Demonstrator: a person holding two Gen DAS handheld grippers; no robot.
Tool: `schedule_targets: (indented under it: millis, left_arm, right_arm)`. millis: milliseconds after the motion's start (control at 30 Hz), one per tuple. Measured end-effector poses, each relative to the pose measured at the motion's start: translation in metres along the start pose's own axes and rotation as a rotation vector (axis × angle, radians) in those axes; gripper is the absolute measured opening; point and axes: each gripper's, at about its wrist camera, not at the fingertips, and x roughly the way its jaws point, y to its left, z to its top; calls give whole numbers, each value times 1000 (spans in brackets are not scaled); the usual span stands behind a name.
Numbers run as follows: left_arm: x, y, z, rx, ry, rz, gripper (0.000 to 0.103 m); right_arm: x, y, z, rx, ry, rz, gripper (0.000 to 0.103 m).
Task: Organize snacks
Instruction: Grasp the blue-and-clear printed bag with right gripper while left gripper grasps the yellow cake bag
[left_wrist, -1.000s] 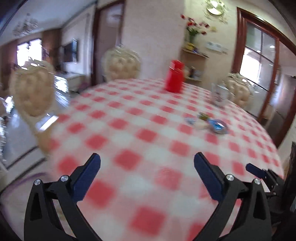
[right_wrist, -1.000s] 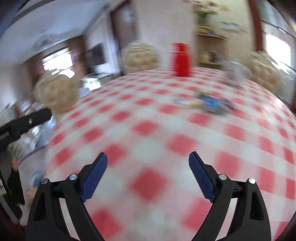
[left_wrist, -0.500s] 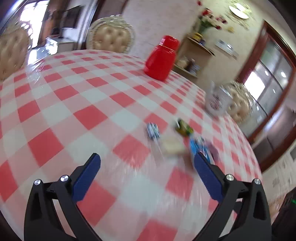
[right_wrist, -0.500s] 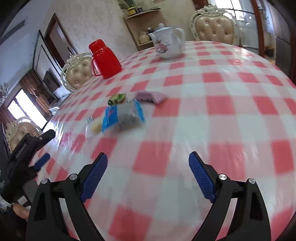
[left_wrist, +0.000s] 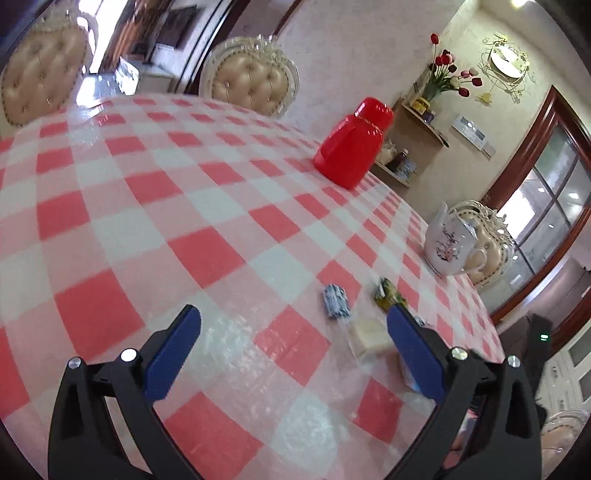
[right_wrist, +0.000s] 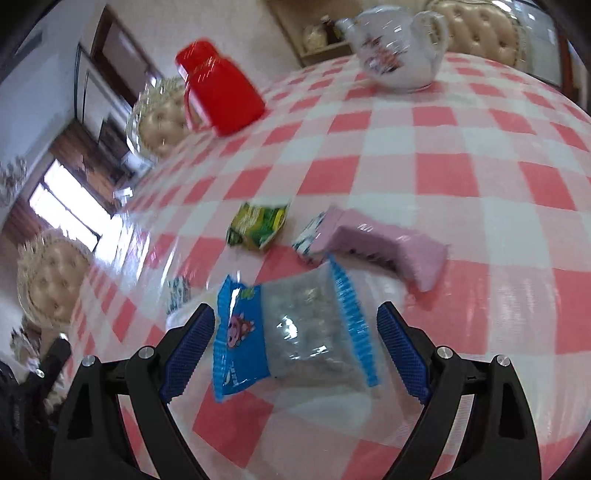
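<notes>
On the checked tablecloth (right_wrist: 461, 173) in front of you lie the snacks, loosely scattered and not yet gathered. Your right gripper (right_wrist: 295, 347) has its jaws spread wide, straddling the blue-and-clear snack bag (right_wrist: 295, 332), which lies flat between the two blue pads without either seeming to touch it. Just beyond it sit a pink packet (right_wrist: 388, 243) and a green sachet (right_wrist: 258, 225), near each other, and a small blue-patterned candy (right_wrist: 178, 293) lies off to the left.

Your left gripper (left_wrist: 291, 347) is also released and holds nothing. It hovers over bare cloth, with the same blue-patterned candy (left_wrist: 336, 301), a pale wrapped biscuit (left_wrist: 369, 334) and the green sachet (left_wrist: 388, 295) just ahead, towards its right finger. A red jug (left_wrist: 351, 147) and a floral teapot (left_wrist: 447, 247) stand well apart at the far side.

You appear to be at the first pick. The next move likely calls for lowering the right pads to the cloth and closing gently across the bag's crimped sides; it looks thin and slippery, so it may slide or buckle. No container for the snacks is visible.
</notes>
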Motion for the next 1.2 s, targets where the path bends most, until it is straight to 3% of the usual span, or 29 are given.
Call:
schedule_targets:
  millis: [233,267,300,400,500,567,700,833,900,1067,1100,1200]
  left_arm:
    - [-1,-6,-3,32,10,0,101]
    - [-1,-5,-2,29,13,1,101]
    - [0,-5,-3,29,17,2,101]
    - [4,-4,-3,42,31,13,101]
    - [7,-5,-3,68,43,19,101]
    - [11,-8,-4,104,61,15,101]
    - [19,-26,-16,214,130,-23,101]
    - [35,-67,-33,433,174,-38,101]
    - [51,-90,-40,589,198,-25,101]
    - [80,-119,-39,781,232,-49,100]
    - [86,-124,-37,825,236,-65,99]
    - [100,-131,-37,895,275,-109,80]
  right_arm:
    - [23,37,-5,-216,24,-219,87]
    - [23,38,-6,-226,23,-226,85]
    - [21,37,-8,-231,15,-224,76]
    - [6,27,-11,-212,-43,-205,63]
    - [-10,15,-16,-199,-79,-255,58]
    - [-23,5,-21,-167,-85,-236,57]
    - [-64,-14,-33,-100,-146,-189,57]
    - [-101,-33,-54,-40,-194,-112,57]
    - [-108,-39,-65,-15,-192,-91,57]
    - [-109,-32,-72,-36,-184,-82,57]
    - [-108,-29,-72,-45,-181,-79,57]
    - [-108,-24,-73,-57,-178,-64,57]
